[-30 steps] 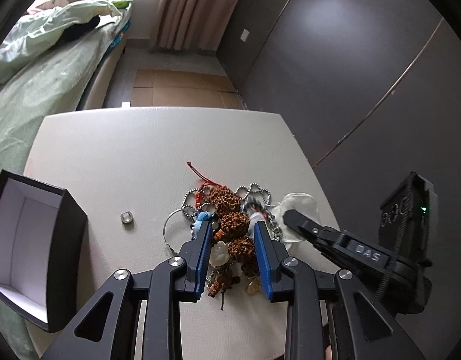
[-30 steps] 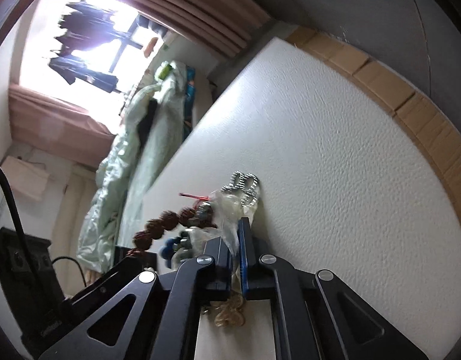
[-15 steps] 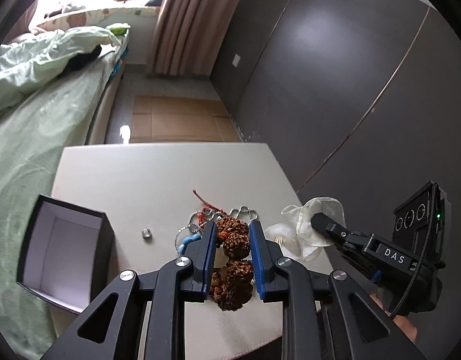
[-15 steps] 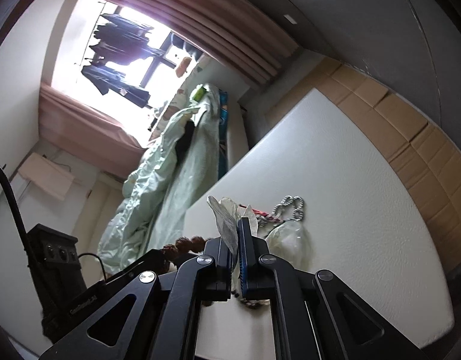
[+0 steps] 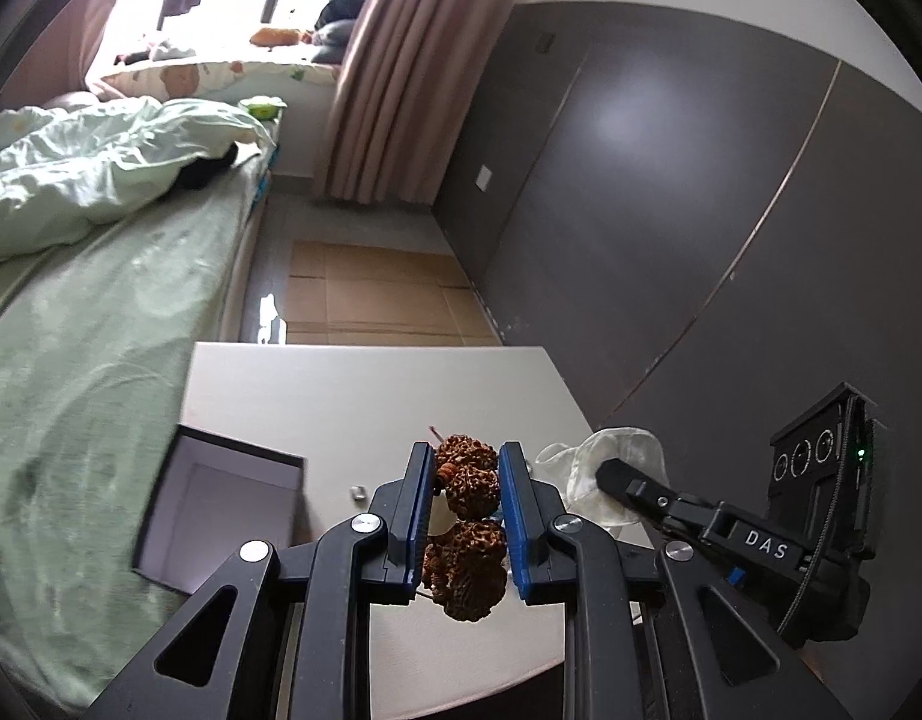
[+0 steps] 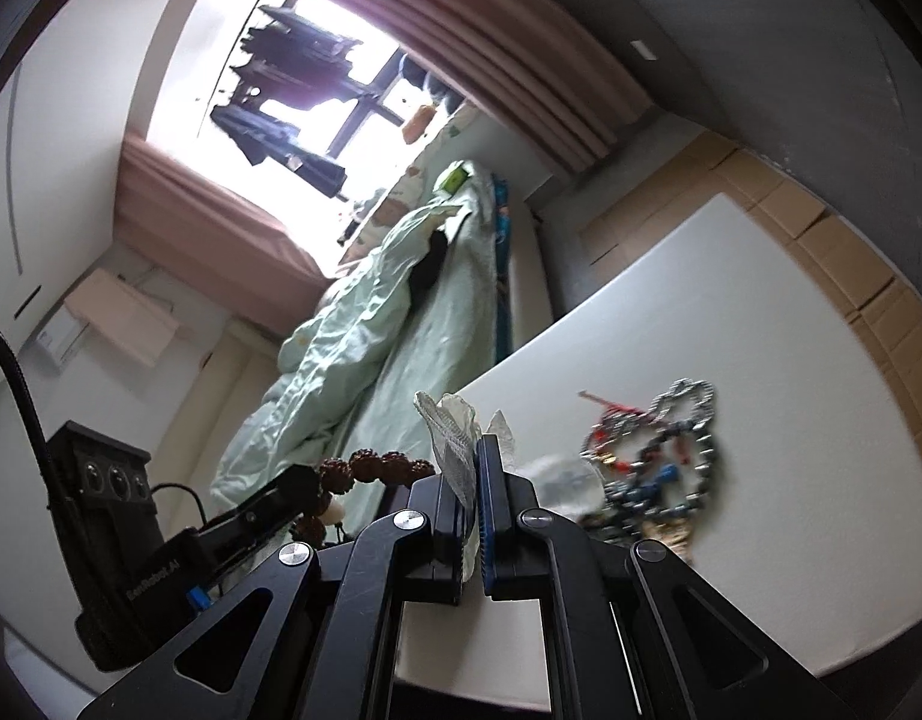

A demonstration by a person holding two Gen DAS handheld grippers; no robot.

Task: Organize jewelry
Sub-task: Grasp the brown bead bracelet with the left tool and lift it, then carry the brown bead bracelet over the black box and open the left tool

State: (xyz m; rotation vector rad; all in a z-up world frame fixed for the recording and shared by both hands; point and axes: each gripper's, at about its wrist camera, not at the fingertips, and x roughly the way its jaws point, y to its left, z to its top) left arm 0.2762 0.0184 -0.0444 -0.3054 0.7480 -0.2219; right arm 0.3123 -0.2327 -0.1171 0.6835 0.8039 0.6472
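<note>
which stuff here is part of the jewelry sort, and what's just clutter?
Job:
- brown bead bracelet, clamped in left gripper
- clear plastic bag, pinched in right gripper
- jewelry pile on white table
- open black box
- small silver ring

Lying about:
- bed with green bedding
- curtains
- cardboard on floor

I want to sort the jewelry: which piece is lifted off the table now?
The brown seed-bead bracelet, clamped in the left gripper. The metal chain and tangled pieces stay on the table.
</note>
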